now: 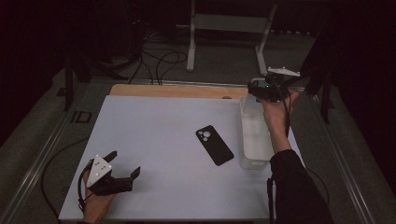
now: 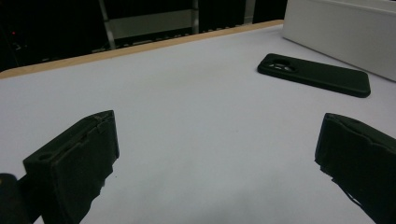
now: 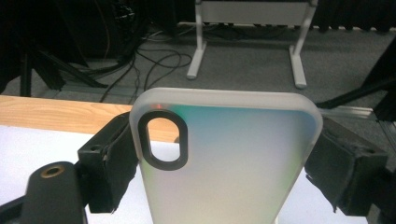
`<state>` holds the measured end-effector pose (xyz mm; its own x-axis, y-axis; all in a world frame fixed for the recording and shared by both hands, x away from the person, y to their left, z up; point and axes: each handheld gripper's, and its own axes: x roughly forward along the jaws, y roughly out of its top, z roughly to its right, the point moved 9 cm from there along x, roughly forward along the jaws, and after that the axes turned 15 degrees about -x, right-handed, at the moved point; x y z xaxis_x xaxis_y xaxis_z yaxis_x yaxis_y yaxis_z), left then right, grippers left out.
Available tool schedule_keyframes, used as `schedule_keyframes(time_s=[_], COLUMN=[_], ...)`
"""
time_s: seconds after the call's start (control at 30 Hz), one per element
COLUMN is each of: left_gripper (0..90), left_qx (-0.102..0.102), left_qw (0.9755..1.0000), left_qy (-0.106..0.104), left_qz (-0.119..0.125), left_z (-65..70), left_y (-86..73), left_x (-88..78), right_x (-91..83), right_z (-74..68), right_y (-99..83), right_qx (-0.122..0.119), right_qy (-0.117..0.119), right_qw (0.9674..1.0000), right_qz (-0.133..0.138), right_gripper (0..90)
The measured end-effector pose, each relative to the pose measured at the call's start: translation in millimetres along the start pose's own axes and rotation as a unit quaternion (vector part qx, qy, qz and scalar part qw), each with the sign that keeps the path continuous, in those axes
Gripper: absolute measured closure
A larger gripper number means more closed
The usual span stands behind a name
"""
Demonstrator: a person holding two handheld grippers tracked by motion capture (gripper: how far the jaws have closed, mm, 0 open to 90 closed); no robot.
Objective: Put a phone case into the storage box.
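Right gripper [image 3: 224, 163] clamped on translucent phone case [image 3: 224, 158], jaws pressing both long edges, held up over far end of clear bin [image 1: 256, 140]. Left gripper [image 1: 123, 170] jaws wide apart, empty, low over white mat [image 1: 159, 154]. Black phone case [image 1: 214, 144] flat mid-mat, beside bin. No readable writing anywhere.

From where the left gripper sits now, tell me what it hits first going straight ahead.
The left gripper is open, with bare white table ahead. Continuing forward, it would probably pass left of the black phone case and reach the far wooden edge.
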<state>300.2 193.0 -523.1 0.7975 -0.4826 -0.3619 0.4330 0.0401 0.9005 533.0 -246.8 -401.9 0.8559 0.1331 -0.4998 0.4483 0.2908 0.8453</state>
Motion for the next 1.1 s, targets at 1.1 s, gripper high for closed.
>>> schedule_keyframes(time_s=[1.1], left_gripper=[0.2], left_qx=[-0.01], left_qw=[0.9999], left_qy=[0.001], left_qz=[0.008], left_z=[-2.5], left_y=[1.9], left_x=[0.1], right_x=[76.4], right_z=[0.8], right_y=[-56.7], right_qx=[0.009], right_qy=[-0.024], right_qw=[0.9936], right_qz=[-0.11], right_gripper=[16.6])
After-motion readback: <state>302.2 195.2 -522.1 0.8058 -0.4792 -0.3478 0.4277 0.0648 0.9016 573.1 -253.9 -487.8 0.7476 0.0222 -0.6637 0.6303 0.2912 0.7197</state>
